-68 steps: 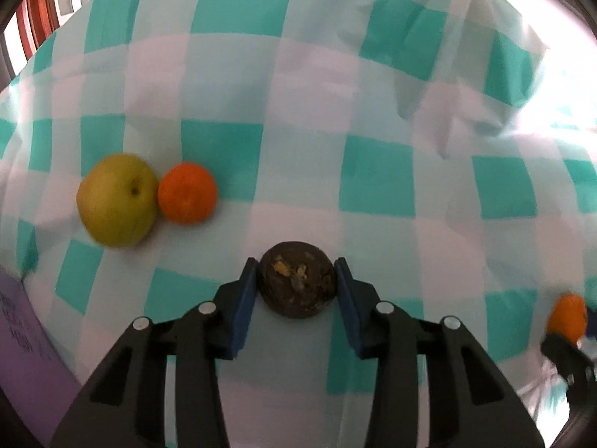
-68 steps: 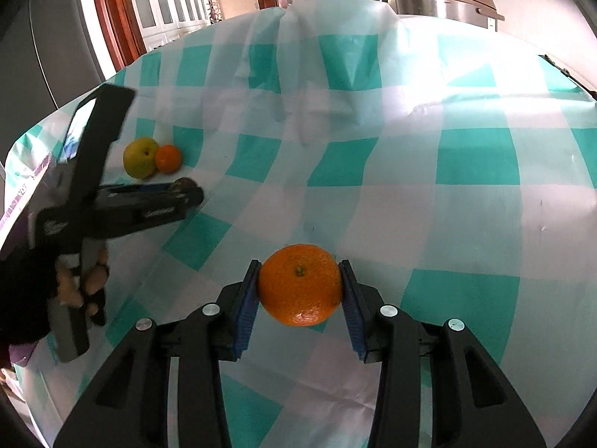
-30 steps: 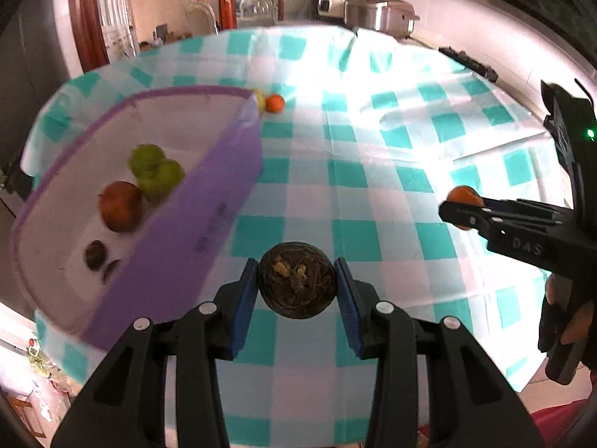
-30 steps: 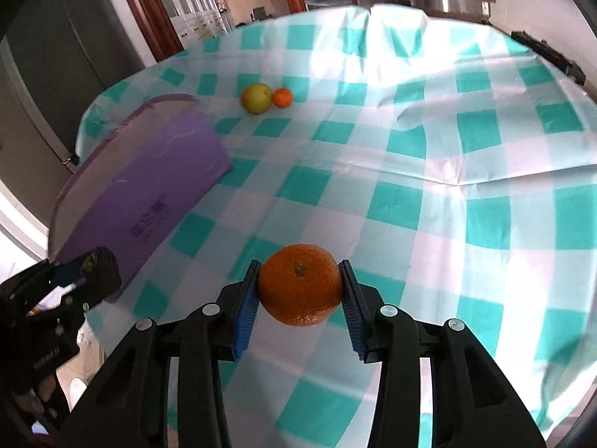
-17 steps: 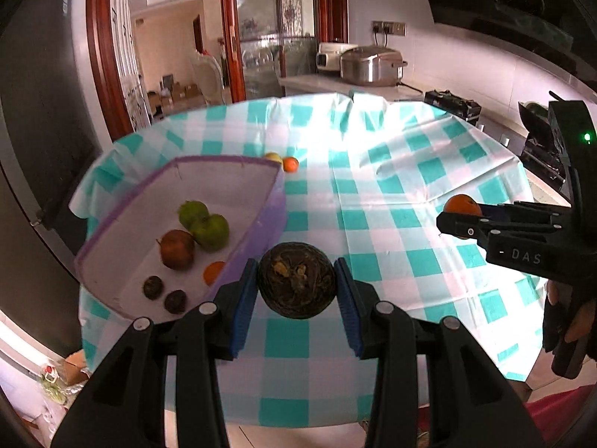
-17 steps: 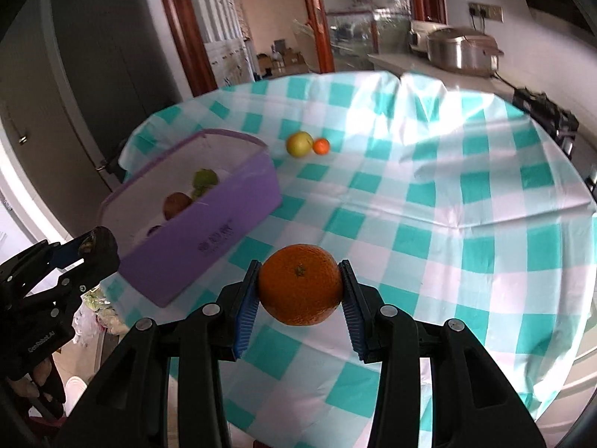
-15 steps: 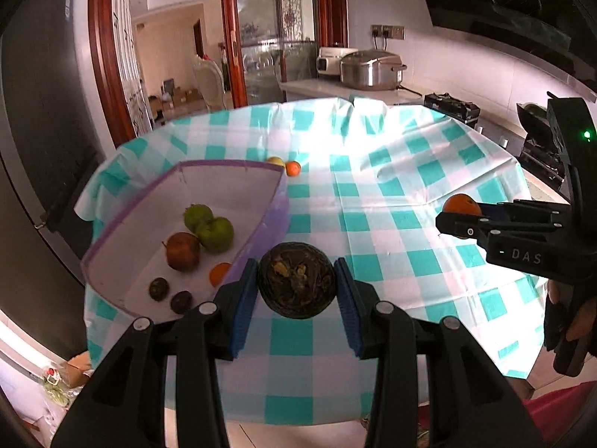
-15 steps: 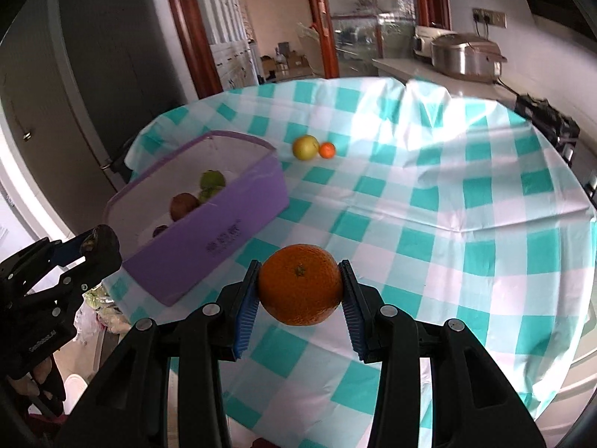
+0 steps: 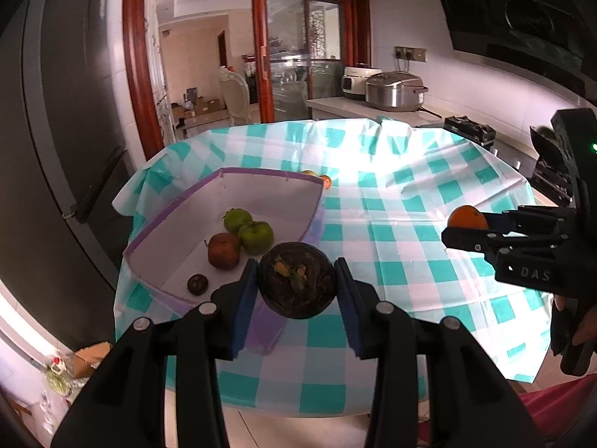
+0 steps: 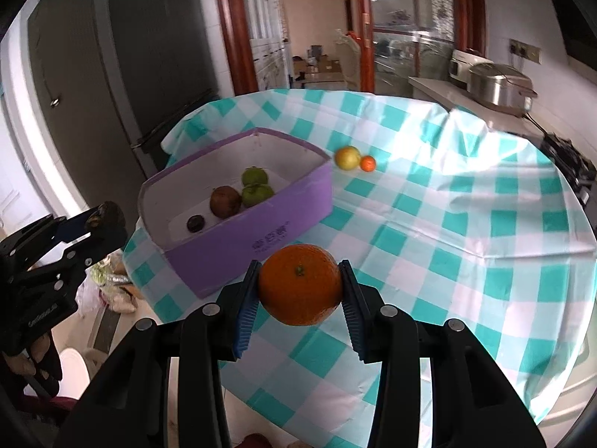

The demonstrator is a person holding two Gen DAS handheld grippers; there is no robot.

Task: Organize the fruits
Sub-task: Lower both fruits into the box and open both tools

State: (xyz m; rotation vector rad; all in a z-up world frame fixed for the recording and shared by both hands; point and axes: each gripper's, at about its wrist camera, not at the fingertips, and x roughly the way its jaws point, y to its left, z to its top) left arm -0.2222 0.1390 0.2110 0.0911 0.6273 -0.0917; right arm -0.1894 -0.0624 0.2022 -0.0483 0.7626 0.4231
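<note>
My left gripper (image 9: 297, 286) is shut on a dark brown round fruit (image 9: 297, 280), held high above the near corner of a purple box (image 9: 175, 211). My right gripper (image 10: 299, 291) is shut on an orange (image 10: 299, 289), held above the table's near edge, right of the box (image 10: 261, 239). The box holds two green fruits (image 10: 255, 186), a reddish-brown fruit (image 10: 225, 201) and a small dark fruit (image 10: 195, 223). A yellow apple (image 10: 347, 157) and a small orange (image 10: 368, 163) lie on the cloth behind the box.
The round table has a teal-and-white checked cloth (image 10: 466, 224). A dark fridge (image 10: 149, 56) stands left of it. A counter with a rice cooker (image 10: 496, 87) is at the back right. Bags and clutter lie on the floor (image 10: 112, 283) by the table.
Both grippers have risen and pulled back from the table with their fruits still held. The box now shows its whole inside, and more of the room is in view.
</note>
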